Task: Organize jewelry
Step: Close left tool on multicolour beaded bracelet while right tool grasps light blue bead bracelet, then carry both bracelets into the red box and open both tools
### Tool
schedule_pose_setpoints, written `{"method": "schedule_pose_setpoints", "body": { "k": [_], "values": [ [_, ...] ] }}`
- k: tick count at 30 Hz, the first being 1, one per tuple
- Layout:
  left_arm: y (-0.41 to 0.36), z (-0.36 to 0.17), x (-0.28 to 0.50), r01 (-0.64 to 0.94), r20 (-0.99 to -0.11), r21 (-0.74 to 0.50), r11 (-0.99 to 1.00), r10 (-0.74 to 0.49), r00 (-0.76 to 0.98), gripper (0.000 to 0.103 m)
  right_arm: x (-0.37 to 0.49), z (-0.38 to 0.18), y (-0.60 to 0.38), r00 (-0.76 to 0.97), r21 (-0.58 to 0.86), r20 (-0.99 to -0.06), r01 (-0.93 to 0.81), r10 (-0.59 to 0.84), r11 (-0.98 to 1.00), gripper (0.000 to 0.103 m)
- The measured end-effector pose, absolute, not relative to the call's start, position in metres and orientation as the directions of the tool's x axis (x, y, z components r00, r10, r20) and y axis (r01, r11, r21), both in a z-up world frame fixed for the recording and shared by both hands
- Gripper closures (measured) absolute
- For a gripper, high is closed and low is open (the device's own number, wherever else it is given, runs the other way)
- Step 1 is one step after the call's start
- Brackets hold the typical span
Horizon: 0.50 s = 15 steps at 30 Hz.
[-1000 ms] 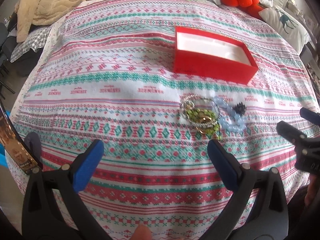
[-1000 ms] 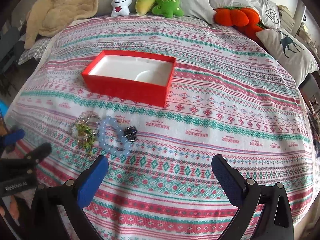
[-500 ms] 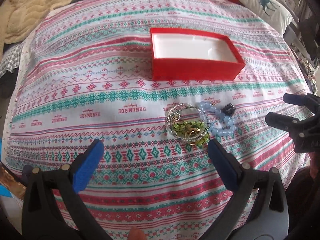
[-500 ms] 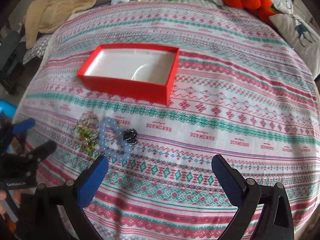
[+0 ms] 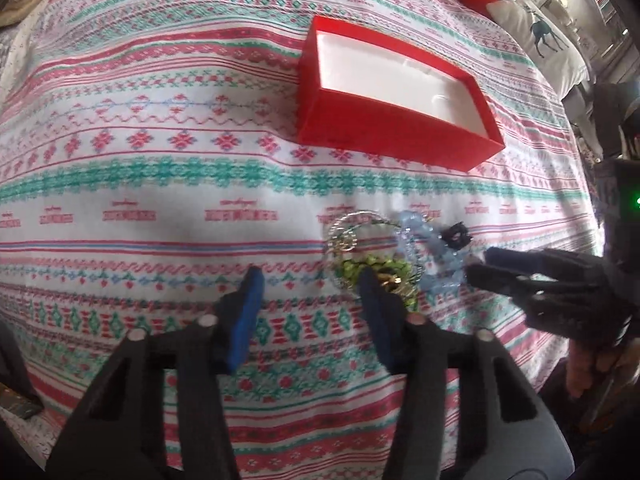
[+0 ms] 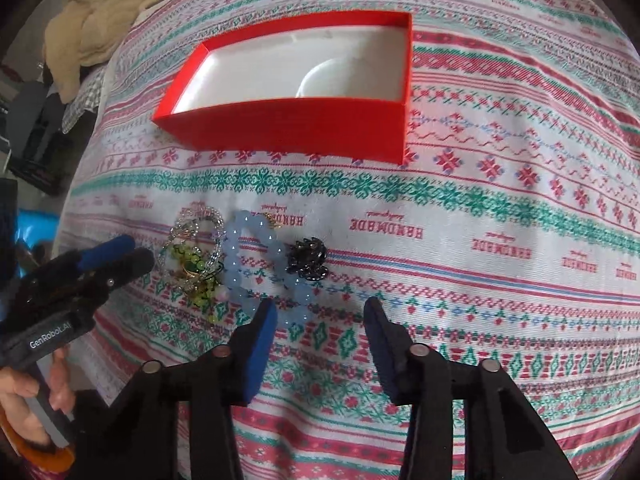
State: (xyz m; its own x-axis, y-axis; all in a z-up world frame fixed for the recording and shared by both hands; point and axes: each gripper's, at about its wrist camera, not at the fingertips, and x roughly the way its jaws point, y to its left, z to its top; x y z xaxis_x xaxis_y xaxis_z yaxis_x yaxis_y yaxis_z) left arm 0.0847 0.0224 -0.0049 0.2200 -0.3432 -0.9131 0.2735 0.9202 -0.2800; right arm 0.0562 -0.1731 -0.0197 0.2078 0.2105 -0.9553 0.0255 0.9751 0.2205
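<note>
Both units share one build: black plastic frames with triangular cut-outs, silver round pivot pins, and blue pads lining the fingers. The left gripper (image 6: 120, 254) carries white "GenRobot.AI" lettering and an orange base; the right gripper (image 5: 478, 264) shows a green indicator light. Bare skin visible at both handles.

The patterned bedspread (image 6: 500, 184) carries the word "HANDMADE" in red capitals, repeated along one white band; from the right wrist view it reads upside down, clearest just right of the jewelry, with a small line of script beside each word that is too fine to make out. In the left wrist view the same row of red words is blurred and unreadable. On the body of the left gripper (image 6: 120, 254), seen from the right wrist view, white lettering reads "GenRobot.AI". Nothing else is legible.
</note>
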Motion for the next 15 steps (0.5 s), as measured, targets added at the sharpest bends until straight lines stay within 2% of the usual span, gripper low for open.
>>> {"method": "schedule_pose_setpoints", "body": {
  "k": [8,15],
  "values": [
    [0.005,-0.018,0.093,0.255,-0.924,-0.291,0.922,-0.340,0.177,0.088,0.063,-0.031,-0.173,0.202,0.241,-0.954,0.074,0.222,0.968,0.074],
    [-0.004,-0.020,0.091,0.263,-0.928,-0.271,0.926,-0.324,0.186,0.097,0.065,-0.035,-0.154,0.203,0.211,-0.959,0.039,0.200,0.977,0.074]
  ]
}}
